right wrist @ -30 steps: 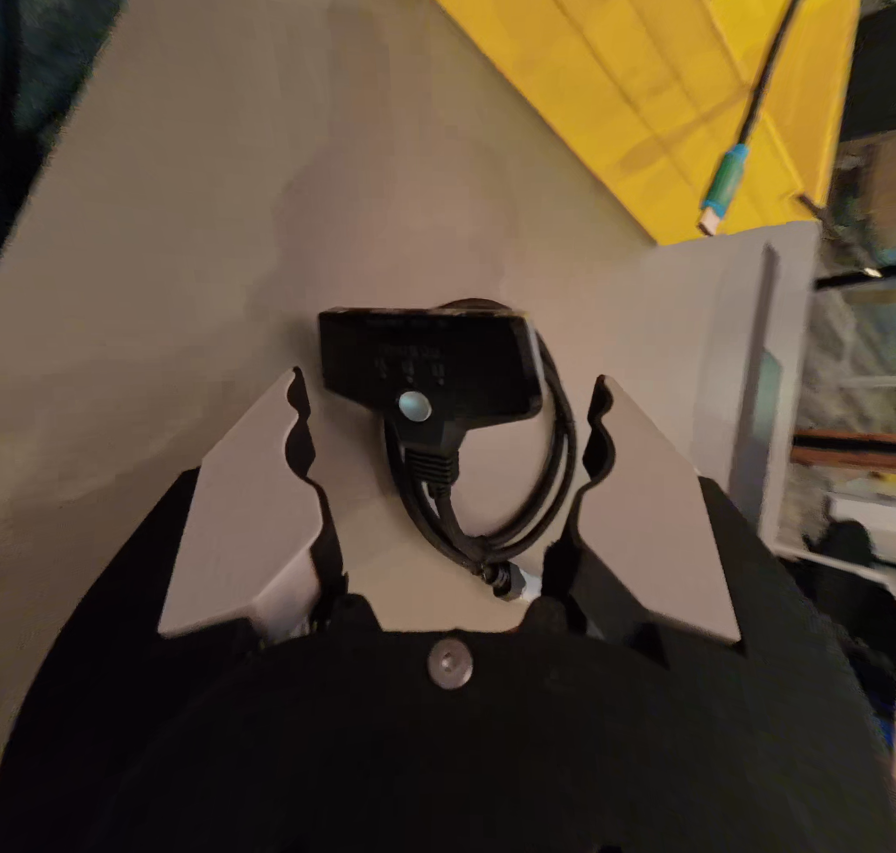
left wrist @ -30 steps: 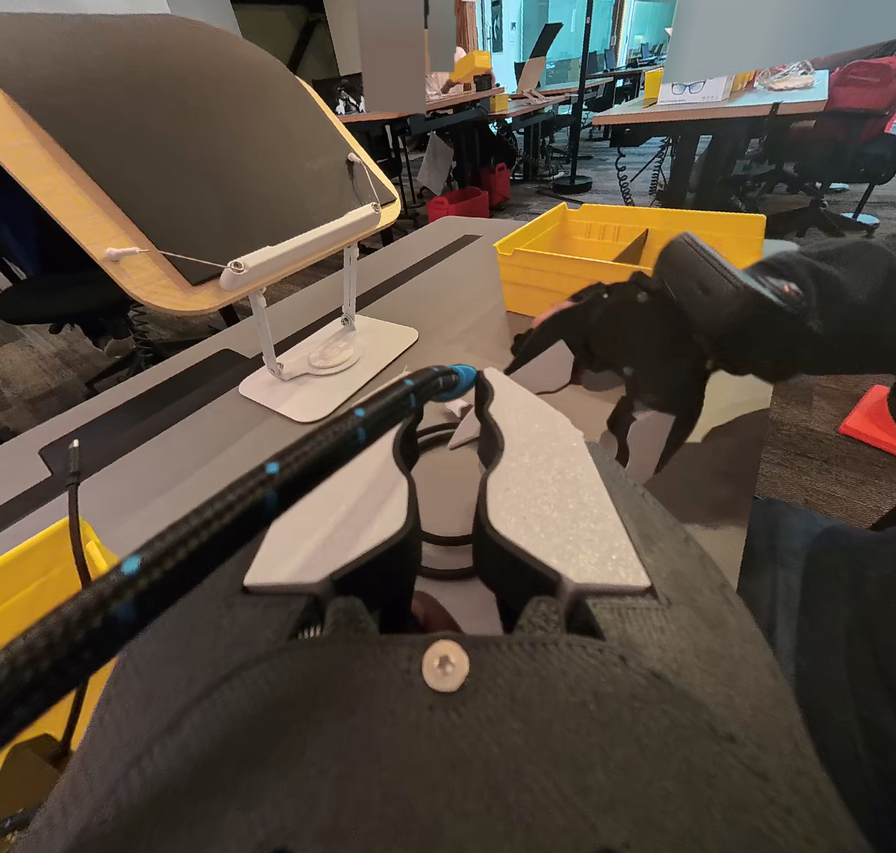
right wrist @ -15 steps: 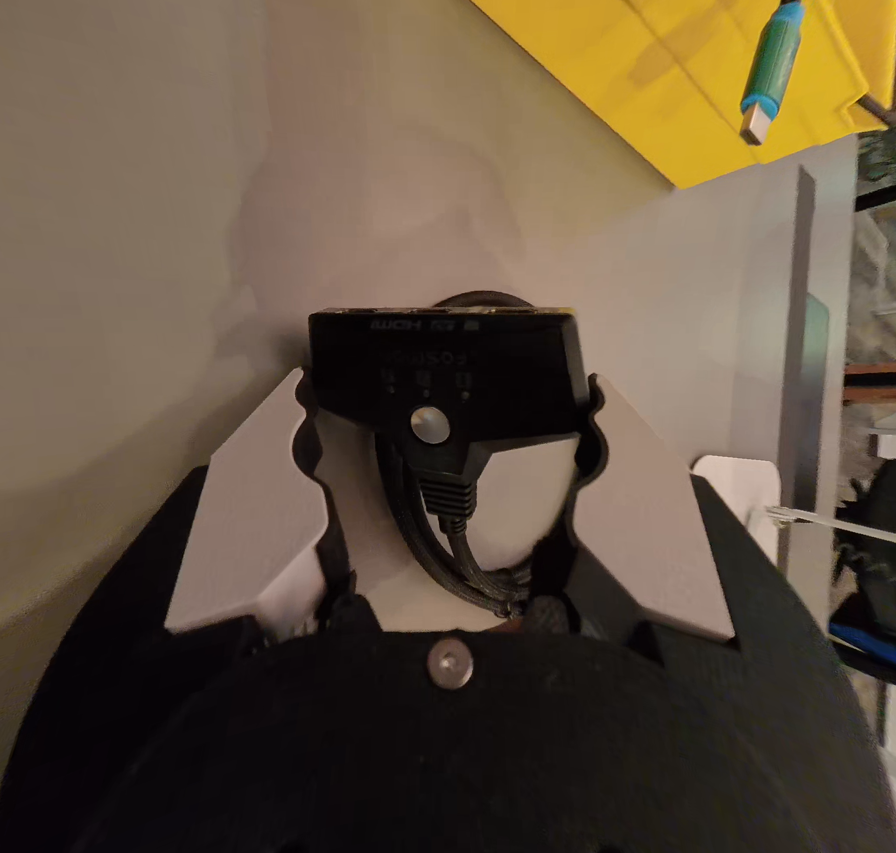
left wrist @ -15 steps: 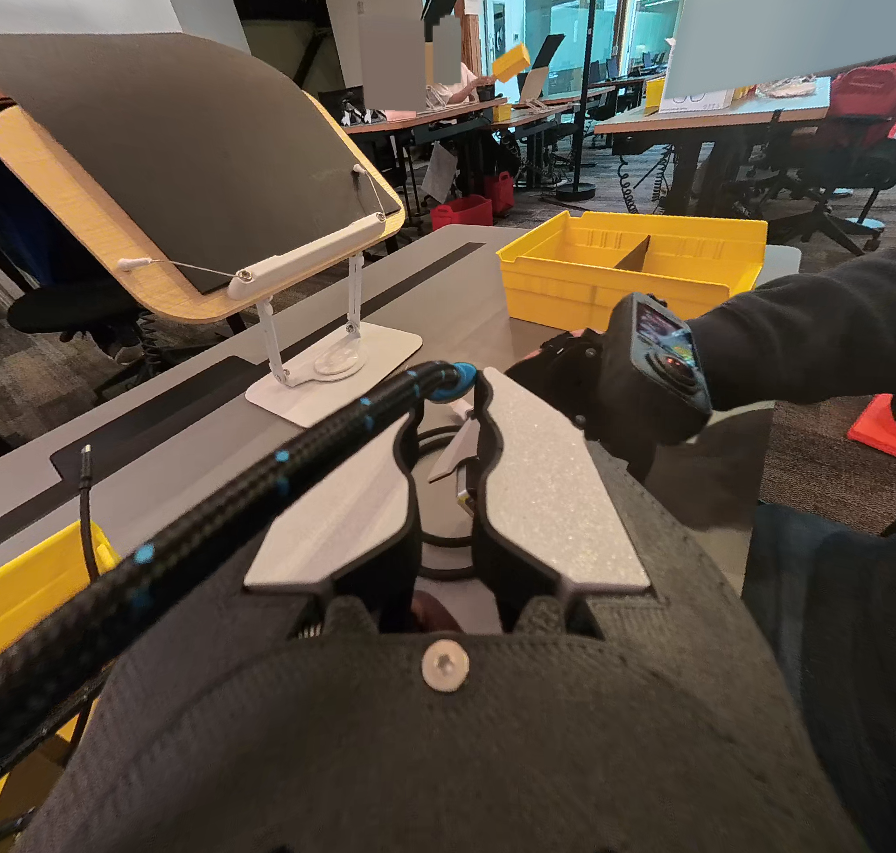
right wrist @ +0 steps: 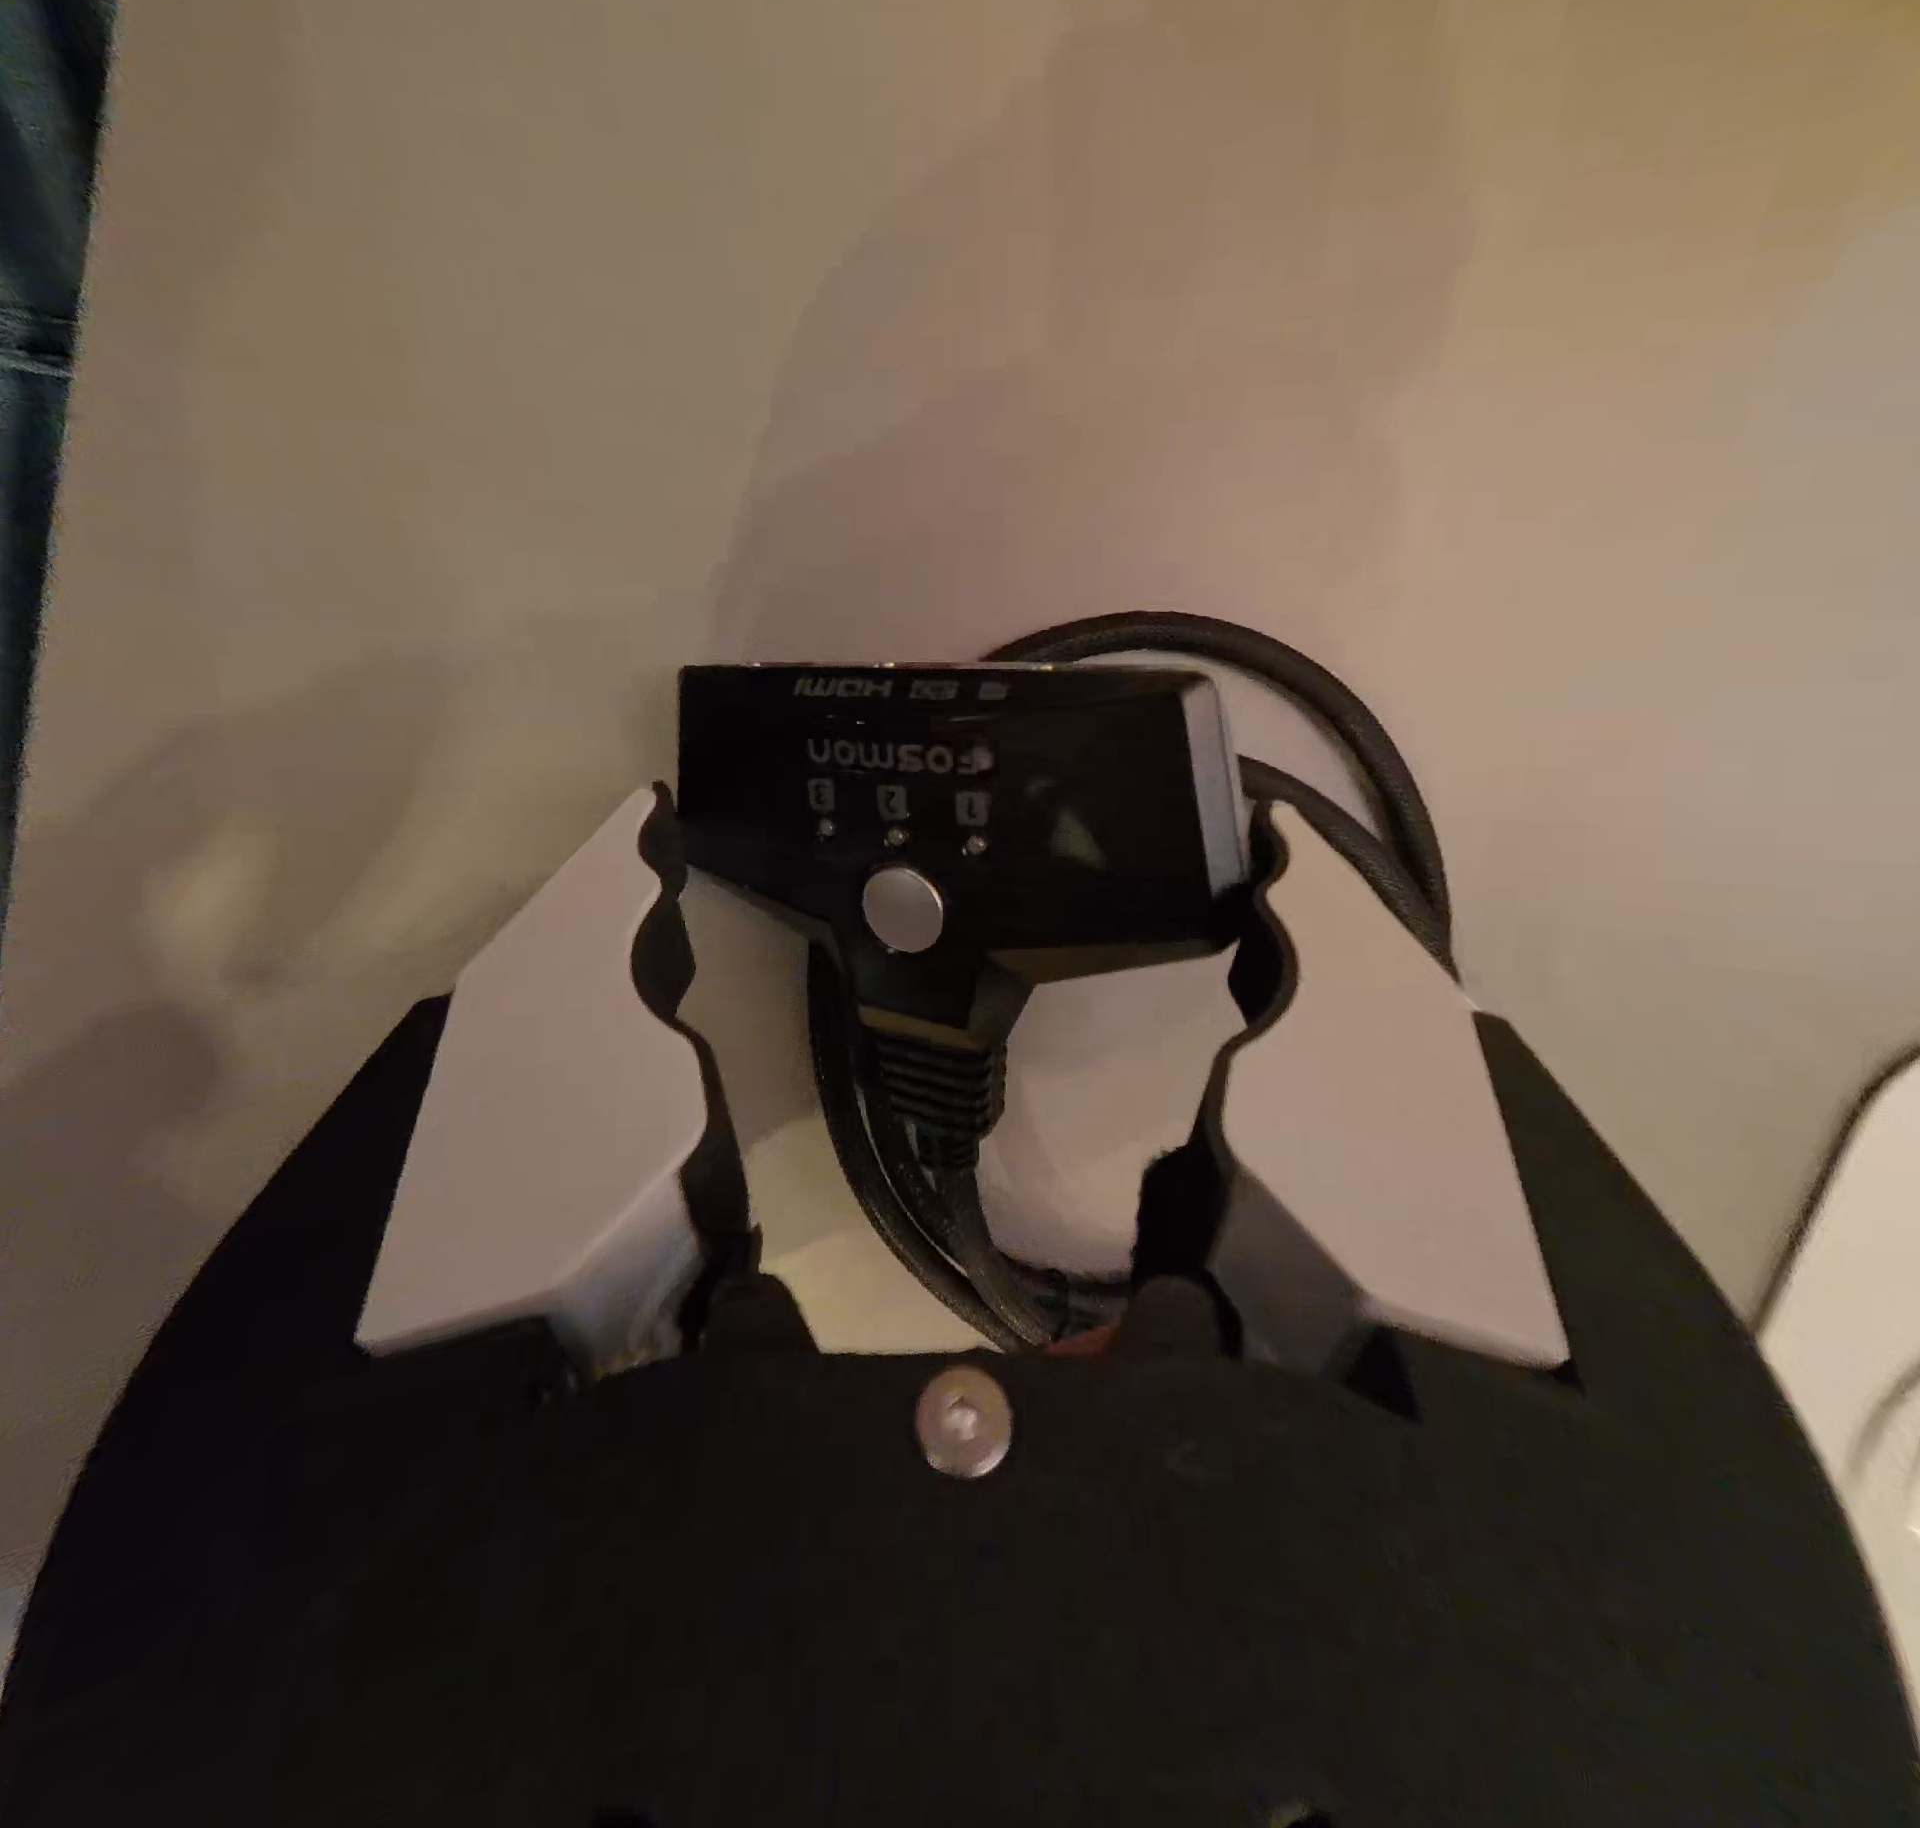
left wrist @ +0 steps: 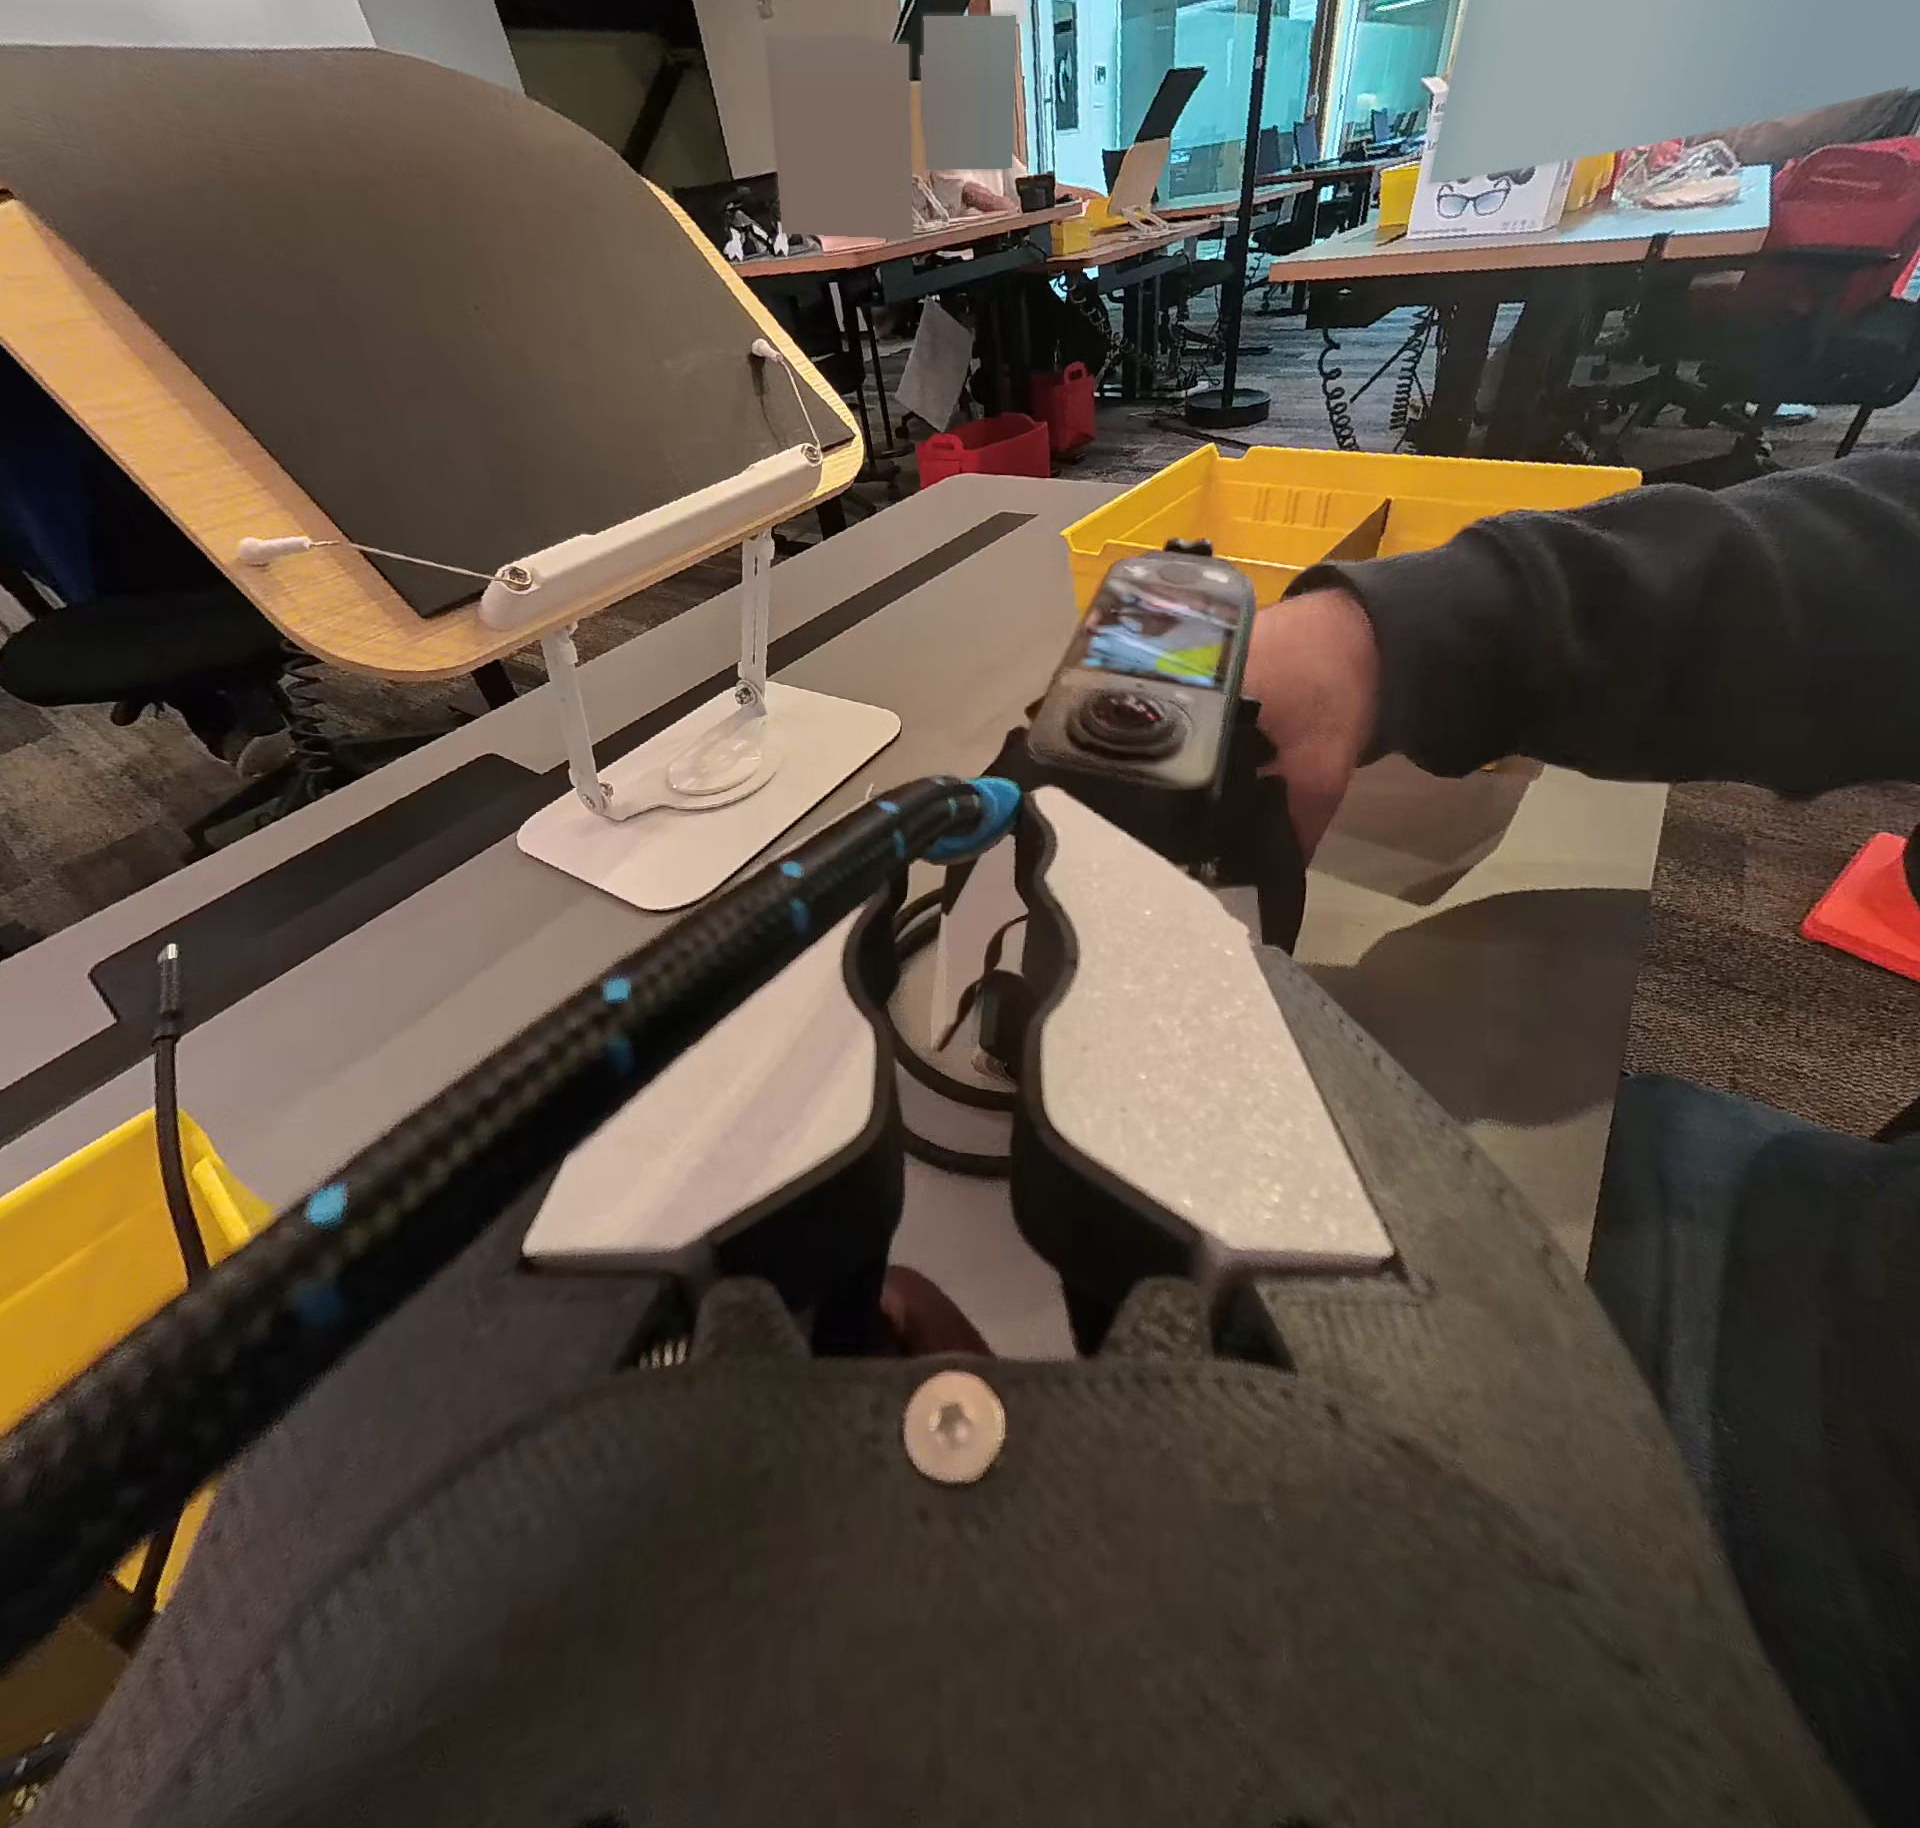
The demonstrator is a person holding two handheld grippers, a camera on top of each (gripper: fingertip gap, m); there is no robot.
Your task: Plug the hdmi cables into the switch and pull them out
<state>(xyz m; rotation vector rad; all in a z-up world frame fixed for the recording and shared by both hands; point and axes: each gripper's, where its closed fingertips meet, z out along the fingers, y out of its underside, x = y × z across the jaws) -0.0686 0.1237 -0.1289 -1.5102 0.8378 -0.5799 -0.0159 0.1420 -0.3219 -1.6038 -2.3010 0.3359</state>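
Since the earlier frame, right gripper has advanced, fingers now closed against the switch on the table. Left gripper clamps the HDMI cable. Risk: switch twisting during insertion.

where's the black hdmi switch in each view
Left wrist view: only a sliver of the switch shows in the gap between the left gripper tips, partly hidden by the right gripper.
Right wrist view: the switch sits at centre, between the right gripper tips.
Shared landmark: the coiled black cord by the switch.
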